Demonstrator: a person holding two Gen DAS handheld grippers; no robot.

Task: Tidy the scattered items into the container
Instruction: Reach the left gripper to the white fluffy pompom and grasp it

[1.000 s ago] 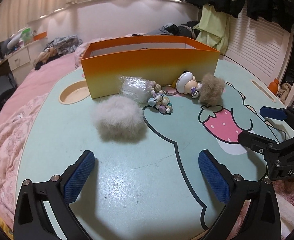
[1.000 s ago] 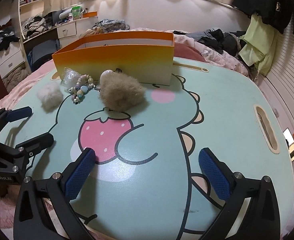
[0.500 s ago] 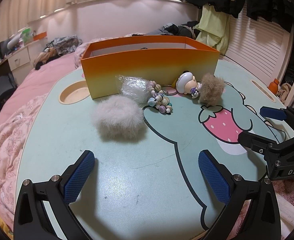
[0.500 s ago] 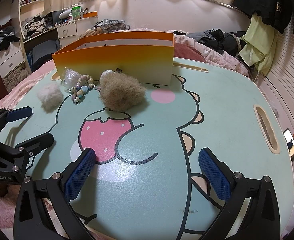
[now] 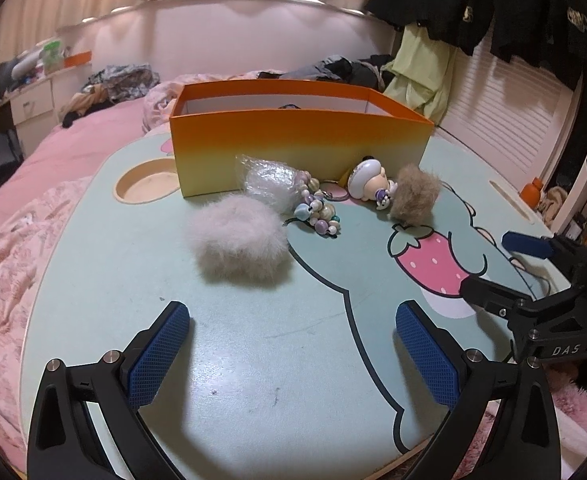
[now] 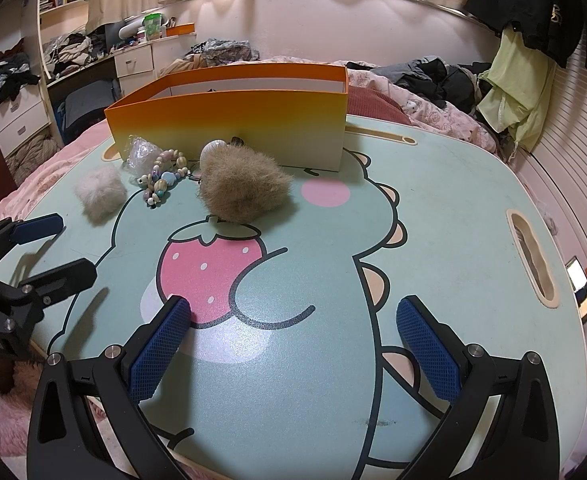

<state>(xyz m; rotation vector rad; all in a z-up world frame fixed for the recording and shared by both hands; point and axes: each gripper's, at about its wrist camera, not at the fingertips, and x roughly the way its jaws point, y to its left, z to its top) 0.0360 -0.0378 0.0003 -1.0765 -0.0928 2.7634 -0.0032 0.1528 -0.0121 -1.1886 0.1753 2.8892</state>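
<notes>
Nothing has shifted over the last second: both tongs hang where they were, spread wide and empty, and every item lies exactly as before. That reads as the task not yet begun, with no item in hand and all the loose ones outside the box.

Nearest, the left tongs (image 5: 291, 344) hover over bare counter (image 5: 253, 360) at its near edge, fingers released. The right tongs (image 6: 293, 340) sit likewise over the printed strawberry (image 6: 209, 264), also released and gripping nothing. Each shows in the other's view at the side, apart from the items.

Beyond the left tongs lies the white pompom (image 5: 235, 246), closest of the scatter. Just behind it come the bead string (image 5: 319, 216) and a clear wrapper (image 5: 271, 182), touching one another. To their right the figurine (image 5: 369, 186) lies on its side against the brown pompom (image 5: 415, 198). All sit just in front of the box (image 5: 301, 152), which stands upright and open at the far side of the counter.

Hard to read: the box's inside is mostly hidden by its front wall; a dark scrap shows at the rim, but I cannot tell what it is. In the right view the brown pompom covers nearly all the figurine. What the wrapper holds is unclear. A ring or clasp by the figurine is too small to make out.
</notes>
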